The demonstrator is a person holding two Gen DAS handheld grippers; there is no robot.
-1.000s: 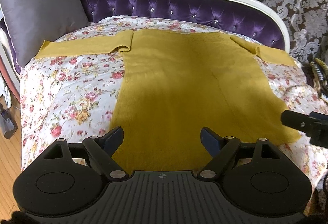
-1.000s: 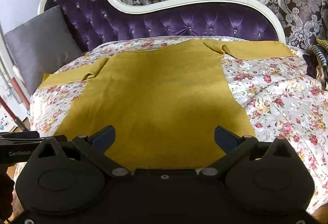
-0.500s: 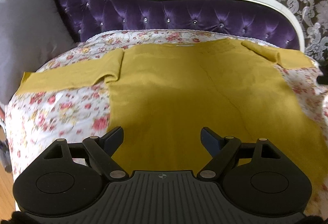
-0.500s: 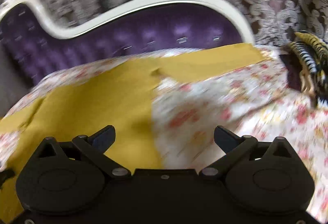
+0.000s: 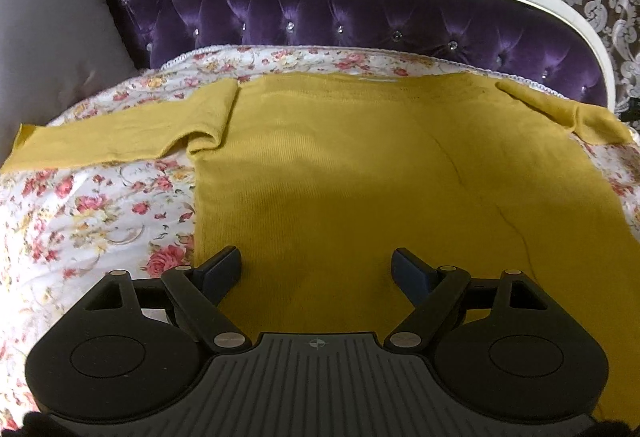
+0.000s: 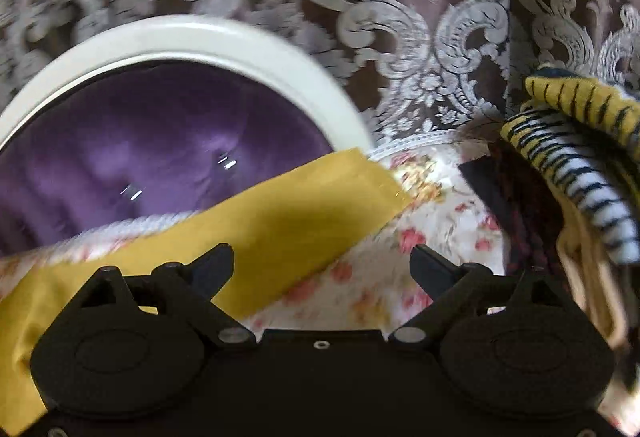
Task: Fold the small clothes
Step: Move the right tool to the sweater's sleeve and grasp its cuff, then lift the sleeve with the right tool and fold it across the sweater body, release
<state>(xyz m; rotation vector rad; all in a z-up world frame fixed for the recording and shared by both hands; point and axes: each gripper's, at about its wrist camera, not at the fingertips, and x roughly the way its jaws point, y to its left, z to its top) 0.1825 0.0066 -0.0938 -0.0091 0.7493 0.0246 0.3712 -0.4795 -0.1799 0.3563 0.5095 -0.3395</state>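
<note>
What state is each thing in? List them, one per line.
Mustard sweater: spread flat, unfolded, sleeves out sideways.
Right sleeve: lying flat, ungrasped.
Left tongs: open, empty, over the sweater's hem.
Right tongs: open, empty, by the right sleeve.
Striped clothes: heaped, unfolded.

Purple tufted sofa (image 5: 360, 17), grey cushion (image 5: 52, 37), possibly striped clothes (image 6: 580, 141).

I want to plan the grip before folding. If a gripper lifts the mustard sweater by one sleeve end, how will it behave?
The mustard sweater is probably floppy: its right sleeve lies limp with soft creases, so it should drape. The fine knit looks thin, likely light. On the floral cover it may drag rather than slide.
</note>
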